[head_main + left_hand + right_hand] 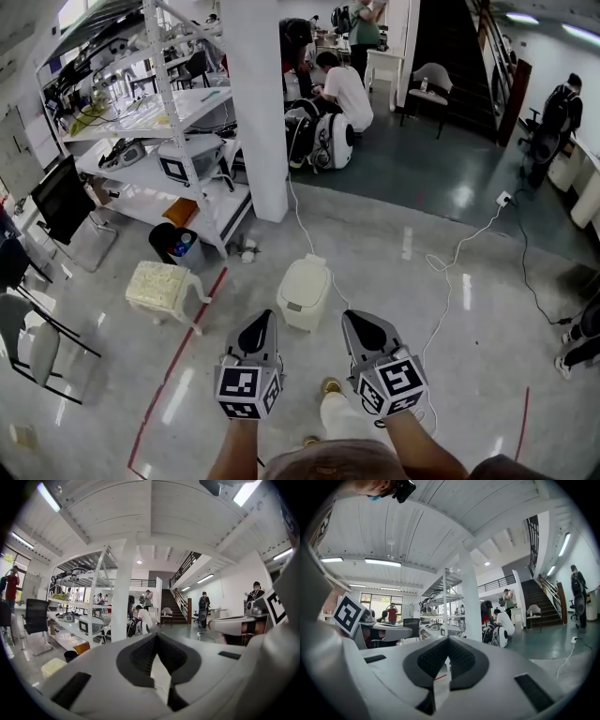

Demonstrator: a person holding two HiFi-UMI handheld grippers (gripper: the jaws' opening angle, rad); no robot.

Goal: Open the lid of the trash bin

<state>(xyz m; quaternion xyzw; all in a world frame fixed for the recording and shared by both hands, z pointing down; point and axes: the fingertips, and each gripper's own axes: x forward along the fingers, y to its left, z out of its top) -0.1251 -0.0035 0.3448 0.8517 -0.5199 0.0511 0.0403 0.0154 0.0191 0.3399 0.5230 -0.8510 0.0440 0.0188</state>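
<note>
A small white trash bin (305, 292) stands on the glossy floor with its lid down, just ahead of the person's feet. My left gripper (260, 321) hovers near the bin's left side, closer to me, its dark jaws meeting at the tips with nothing between them. Level with it, my right gripper (362, 321) is held to the bin's right, also shut and empty. In the left gripper view the left gripper (156, 635) points out across the room; in the right gripper view the right gripper (448, 638) does likewise. Neither of these views shows the bin.
A white pillar (258, 112) rises behind the bin, with a metal shelf rack (169, 122) to its left. A cream stool (161, 286) and a black bucket (173, 242) sit left of the bin. A white cable (450, 262) and a red floor line (178, 361) cross the floor. People (342, 89) work at the back.
</note>
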